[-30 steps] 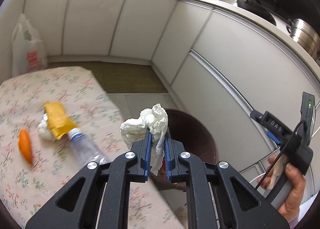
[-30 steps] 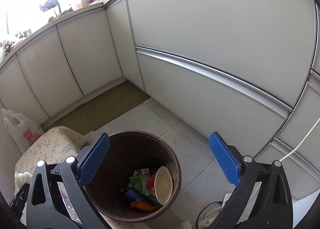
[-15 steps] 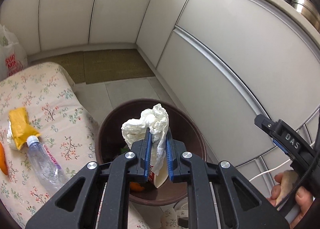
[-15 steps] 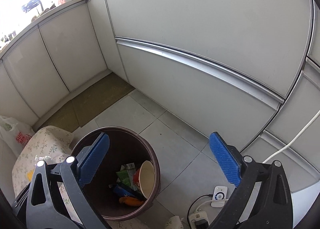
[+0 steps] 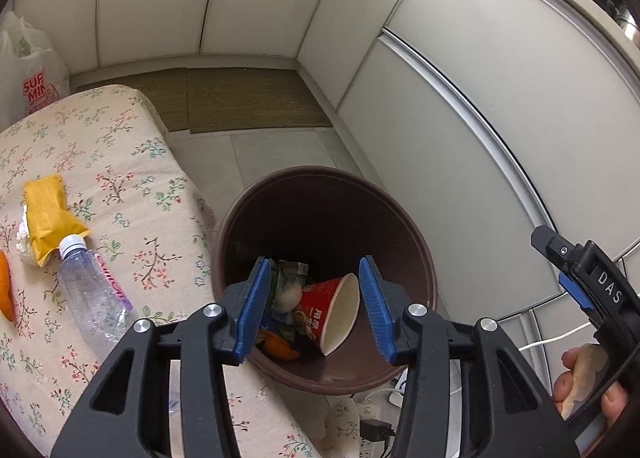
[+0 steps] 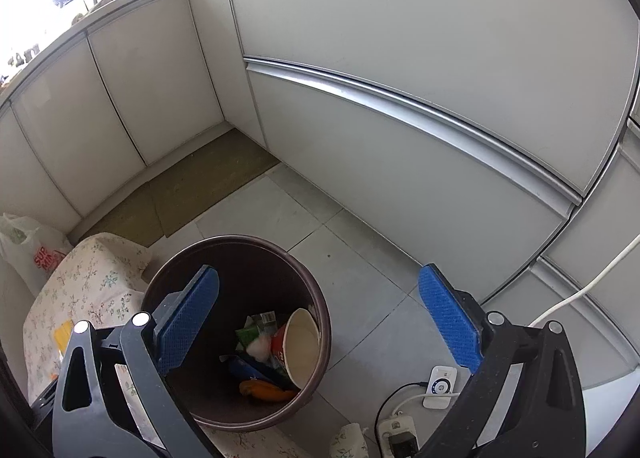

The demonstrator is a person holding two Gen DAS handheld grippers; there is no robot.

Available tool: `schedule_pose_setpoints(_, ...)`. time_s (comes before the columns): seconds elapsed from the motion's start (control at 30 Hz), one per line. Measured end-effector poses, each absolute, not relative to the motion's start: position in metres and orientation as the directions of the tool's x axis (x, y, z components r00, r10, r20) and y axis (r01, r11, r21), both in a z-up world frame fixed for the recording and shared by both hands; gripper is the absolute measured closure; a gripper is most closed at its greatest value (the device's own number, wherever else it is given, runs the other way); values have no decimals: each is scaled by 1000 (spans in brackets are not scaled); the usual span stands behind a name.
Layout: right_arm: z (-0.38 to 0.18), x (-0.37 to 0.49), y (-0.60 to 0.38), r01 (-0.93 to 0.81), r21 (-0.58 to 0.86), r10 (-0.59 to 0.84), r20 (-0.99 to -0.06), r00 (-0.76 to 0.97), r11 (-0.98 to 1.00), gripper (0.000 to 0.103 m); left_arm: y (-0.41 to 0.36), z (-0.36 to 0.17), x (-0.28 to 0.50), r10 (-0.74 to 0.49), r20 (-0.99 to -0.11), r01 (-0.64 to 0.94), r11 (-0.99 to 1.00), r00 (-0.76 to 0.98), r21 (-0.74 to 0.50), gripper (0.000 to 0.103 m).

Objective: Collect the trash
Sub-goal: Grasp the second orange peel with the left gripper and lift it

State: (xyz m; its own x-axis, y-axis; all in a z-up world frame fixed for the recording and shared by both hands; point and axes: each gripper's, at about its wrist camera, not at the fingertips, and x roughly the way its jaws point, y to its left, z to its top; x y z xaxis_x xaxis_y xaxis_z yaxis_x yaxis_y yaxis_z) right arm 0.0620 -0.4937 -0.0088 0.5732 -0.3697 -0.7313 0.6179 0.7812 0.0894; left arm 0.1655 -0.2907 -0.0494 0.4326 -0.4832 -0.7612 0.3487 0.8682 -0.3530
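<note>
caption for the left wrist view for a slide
Open left gripper above the brown trash bin, crumpled tissue inside beside a red cup.

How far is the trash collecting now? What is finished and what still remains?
Done: the tissue, a cup and wrappers lie in the bin. In hand: nothing; the left gripper hangs open over the bin and the right gripper is open too. Left: the bottle, yellow packet and an orange item on the table.
</note>
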Motion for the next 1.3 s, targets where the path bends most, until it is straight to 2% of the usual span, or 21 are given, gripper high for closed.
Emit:
schedule_pose_setpoints(0.17,-14,73,-483,581,51,-352,-752,558,812,7,-264,-55,169,-437,-780,282,897,448,-341,47)
schedule_pose_setpoints(0.37,-21,85,-458,501,6,-313,-774,550,866,7,-205,-69,179,-308,-816,158,951,489,-264,36)
schedule_pose_setpoints(0.8,-40,111,-383,297,-141,-286,-796,533,945,7,-32,-109,198,-49,-875,-190,969,481,-159,34)
schedule_pose_setpoints(1.07,-43,122,-350,220,-175,-270,-793,547,960,7,18,-145,207,-95,-904,-335,909,416,-250,34)
schedule_pose_setpoints(1.3,-45,129,-336,197,-162,-246,-798,550,967,7,8,-153,218,-110,-903,-322,911,416,-259,34)
